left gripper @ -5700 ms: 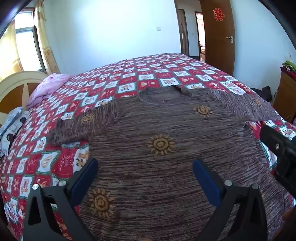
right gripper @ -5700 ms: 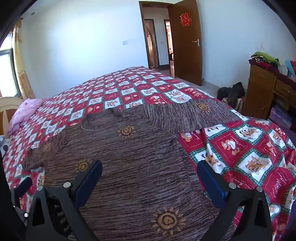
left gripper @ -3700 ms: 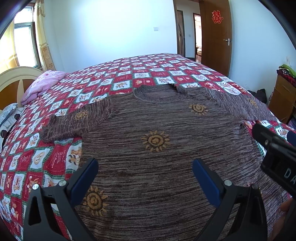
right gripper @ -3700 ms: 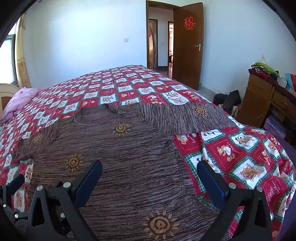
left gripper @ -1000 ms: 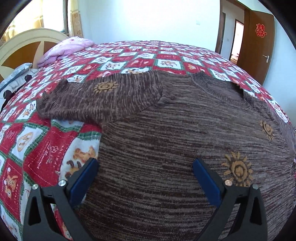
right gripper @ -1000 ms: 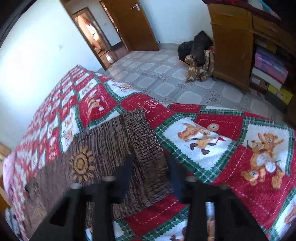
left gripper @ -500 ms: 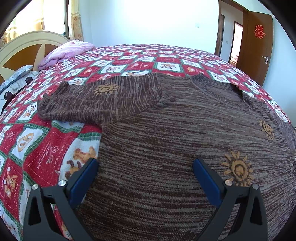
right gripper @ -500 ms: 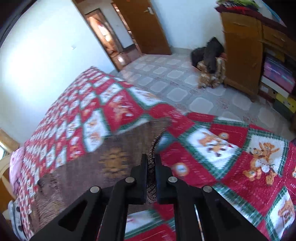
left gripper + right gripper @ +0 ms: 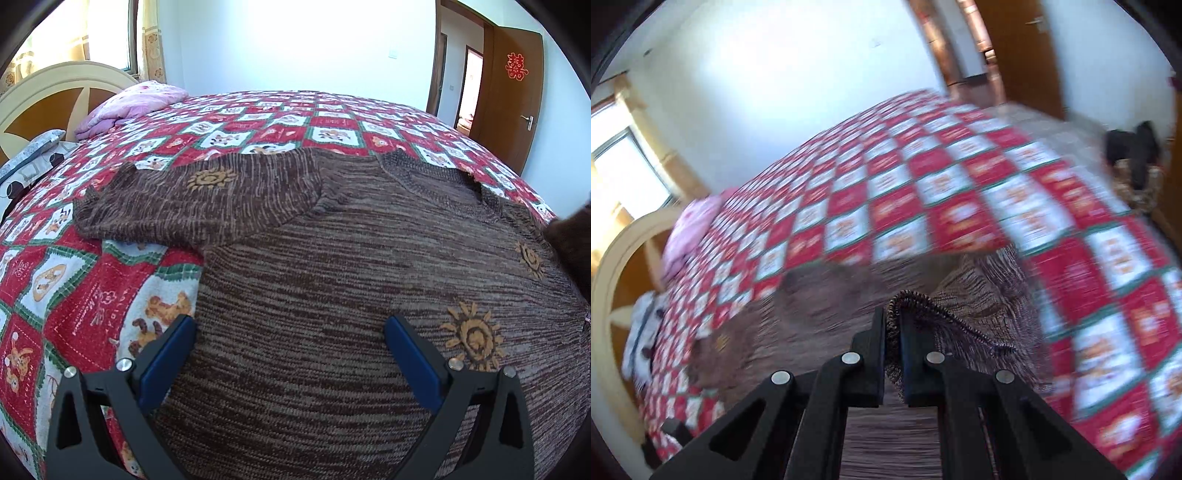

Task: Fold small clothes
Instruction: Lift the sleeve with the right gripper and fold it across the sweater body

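A brown striped sweater (image 9: 332,280) with orange sun motifs lies flat on the bed, its left sleeve (image 9: 192,203) stretched out to the left. My left gripper (image 9: 290,347) hovers open over the sweater's lower body, nothing between its blue pads. In the blurred right wrist view my right gripper (image 9: 893,332) is shut on the cuff of the sweater's right sleeve (image 9: 964,306), lifted off the quilt and carried over the sweater body. A dark blurred edge of that sleeve (image 9: 570,240) enters the left wrist view at far right.
The bed carries a red, white and green checked quilt (image 9: 258,125). A pink pillow (image 9: 129,107) and a cream and wood headboard (image 9: 48,96) stand at the left. A brown door (image 9: 513,92) is at the right; dark bags (image 9: 1134,155) lie on the floor.
My right gripper closed on the right sleeve's cuff, lifted it and swept it left over the sweater while rolling. The left gripper stayed open and still.
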A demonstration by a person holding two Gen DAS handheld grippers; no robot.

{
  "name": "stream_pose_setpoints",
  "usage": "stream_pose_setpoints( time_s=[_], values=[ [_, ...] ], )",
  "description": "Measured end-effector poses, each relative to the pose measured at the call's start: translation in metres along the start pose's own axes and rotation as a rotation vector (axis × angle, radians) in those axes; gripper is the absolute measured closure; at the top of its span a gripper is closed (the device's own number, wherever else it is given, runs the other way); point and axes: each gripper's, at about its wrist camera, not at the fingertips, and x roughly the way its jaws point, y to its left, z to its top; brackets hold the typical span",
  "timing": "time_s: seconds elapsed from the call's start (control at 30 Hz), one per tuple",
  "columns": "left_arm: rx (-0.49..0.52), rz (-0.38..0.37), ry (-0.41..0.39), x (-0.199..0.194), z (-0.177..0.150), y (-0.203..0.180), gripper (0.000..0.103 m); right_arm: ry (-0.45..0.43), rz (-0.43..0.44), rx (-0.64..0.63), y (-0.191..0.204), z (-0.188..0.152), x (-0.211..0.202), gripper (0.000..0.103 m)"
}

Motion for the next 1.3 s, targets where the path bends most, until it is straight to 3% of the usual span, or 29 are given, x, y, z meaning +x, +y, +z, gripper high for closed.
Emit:
stream_pose_setpoints(
  time_s=[0.13,0.37,0.4,0.47,0.5,0.6,0.7,0.8,1.03,1.13,1.23,1.3],
  values=[
    [-0.001,-0.002,-0.004,0.0,-0.001,0.0,0.0,0.061,0.042,-0.073,0.052,-0.031,0.051,0.097],
    [-0.001,-0.003,-0.007,0.0,-0.001,0.001,0.0,0.12,0.146,-0.068,0.072,-0.073,0.105,0.094],
    [-0.001,-0.003,-0.007,0.0,-0.001,0.0,0.0,0.135,0.152,-0.06,0.07,-0.075,0.106,0.092],
    [-0.001,-0.004,-0.008,0.0,-0.001,0.0,0.0,0.189,0.198,-0.021,0.063,-0.076,0.107,0.072],
    [-0.001,-0.003,-0.008,0.0,-0.001,0.0,0.0,0.189,0.225,0.0,0.059,-0.076,0.102,0.07],
    [-0.001,-0.003,-0.008,0.0,-0.001,0.0,0.0,0.046,0.281,0.044,0.039,-0.066,0.063,0.07],
    [0.0,-0.002,-0.009,0.0,-0.001,0.0,0.0,-0.116,0.238,0.141,0.001,-0.052,0.026,0.07],
    [0.001,-0.002,-0.011,0.0,-0.001,0.0,0.0,-0.068,0.152,0.132,-0.011,-0.045,0.033,0.07],
    [0.001,-0.002,-0.011,0.0,-0.001,-0.001,0.0,0.11,0.132,0.103,0.013,-0.072,0.089,0.07],
    [0.002,-0.003,-0.014,0.0,-0.001,-0.001,0.0,0.117,0.11,0.051,0.028,-0.068,0.103,0.08],
    [0.002,-0.004,-0.014,0.0,-0.001,-0.001,0.0,0.101,0.162,0.006,0.049,-0.051,0.107,0.081],
    [0.002,-0.004,-0.014,0.0,-0.001,0.0,0.0,0.075,0.307,0.032,0.053,-0.041,0.103,0.081]
  ],
)
